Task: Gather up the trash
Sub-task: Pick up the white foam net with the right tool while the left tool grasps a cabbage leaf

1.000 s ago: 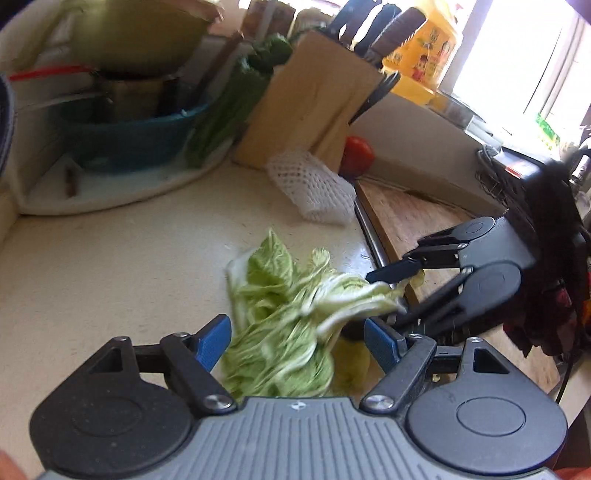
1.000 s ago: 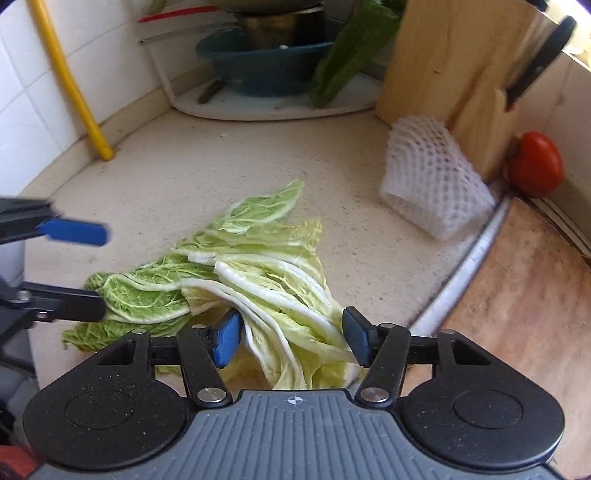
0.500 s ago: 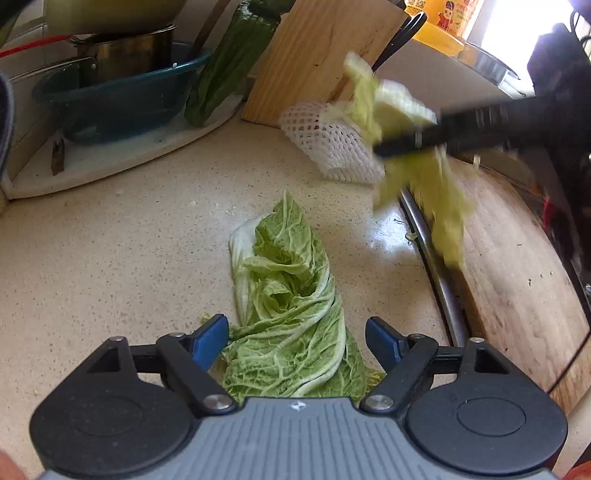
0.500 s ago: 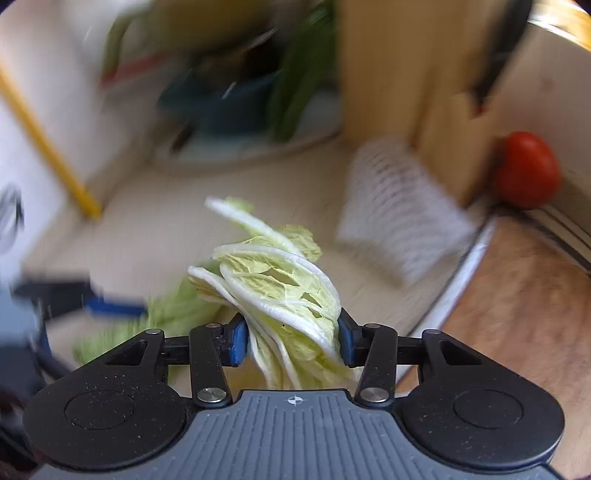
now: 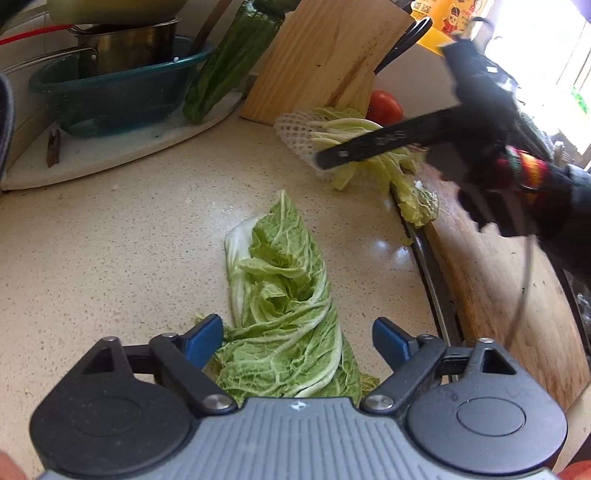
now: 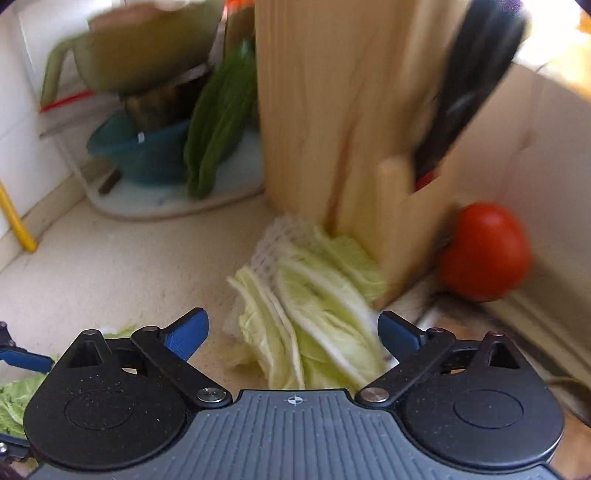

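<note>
With the right gripper jaws just opened, cabbage leaves are released onto the foam net ahead; remaining leaves lie between the left gripper wide, empty jaws, judged next to be closed upon.

A yellow container behind the wooden knife block carried the only printing in view: a QR-style code and a cartoon figure in red on its label, seen from the left wrist. No word or number on it could be read; the lettering was too small and cut by the frame edge. Nothing legible appeared from the right wrist.
</note>
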The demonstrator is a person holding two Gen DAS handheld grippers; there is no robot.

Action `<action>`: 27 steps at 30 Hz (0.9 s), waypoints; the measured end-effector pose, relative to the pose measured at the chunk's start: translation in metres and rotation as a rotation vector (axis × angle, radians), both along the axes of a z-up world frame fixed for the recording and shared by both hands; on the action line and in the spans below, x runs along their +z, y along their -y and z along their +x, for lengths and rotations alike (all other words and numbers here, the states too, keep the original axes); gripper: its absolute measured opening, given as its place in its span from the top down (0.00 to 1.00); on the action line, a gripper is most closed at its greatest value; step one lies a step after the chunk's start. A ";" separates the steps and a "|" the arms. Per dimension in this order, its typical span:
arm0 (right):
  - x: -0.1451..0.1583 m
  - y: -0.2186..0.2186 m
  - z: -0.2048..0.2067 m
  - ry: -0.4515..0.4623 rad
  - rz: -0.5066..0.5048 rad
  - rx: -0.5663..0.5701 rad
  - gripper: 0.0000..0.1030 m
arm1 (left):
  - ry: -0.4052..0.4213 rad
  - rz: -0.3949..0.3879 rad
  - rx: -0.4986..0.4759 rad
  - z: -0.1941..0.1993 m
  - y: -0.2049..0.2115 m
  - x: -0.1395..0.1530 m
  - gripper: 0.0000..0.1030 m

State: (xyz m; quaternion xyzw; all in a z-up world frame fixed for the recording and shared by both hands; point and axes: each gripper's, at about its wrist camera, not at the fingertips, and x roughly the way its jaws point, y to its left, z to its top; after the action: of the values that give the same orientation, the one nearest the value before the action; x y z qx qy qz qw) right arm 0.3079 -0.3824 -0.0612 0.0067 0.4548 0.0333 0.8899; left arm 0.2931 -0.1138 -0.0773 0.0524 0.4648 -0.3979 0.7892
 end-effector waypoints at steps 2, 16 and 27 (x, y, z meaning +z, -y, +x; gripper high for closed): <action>-0.007 -0.001 0.012 -0.012 -0.019 -0.001 0.01 | 0.000 0.013 -0.002 -0.001 0.008 -0.001 0.09; -0.013 -0.033 -0.009 -0.091 -0.041 0.039 0.00 | 0.211 0.153 0.008 -0.006 0.037 -0.004 0.59; -0.010 -0.028 0.002 -0.108 -0.044 0.076 0.04 | 0.209 0.168 -0.090 -0.020 0.044 -0.014 0.00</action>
State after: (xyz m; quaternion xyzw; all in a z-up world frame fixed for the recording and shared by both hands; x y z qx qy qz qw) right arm 0.3099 -0.3542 -0.0713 -0.0283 0.5029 0.0569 0.8620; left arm 0.2735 -0.1583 -0.0914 0.1803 0.4088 -0.3850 0.8076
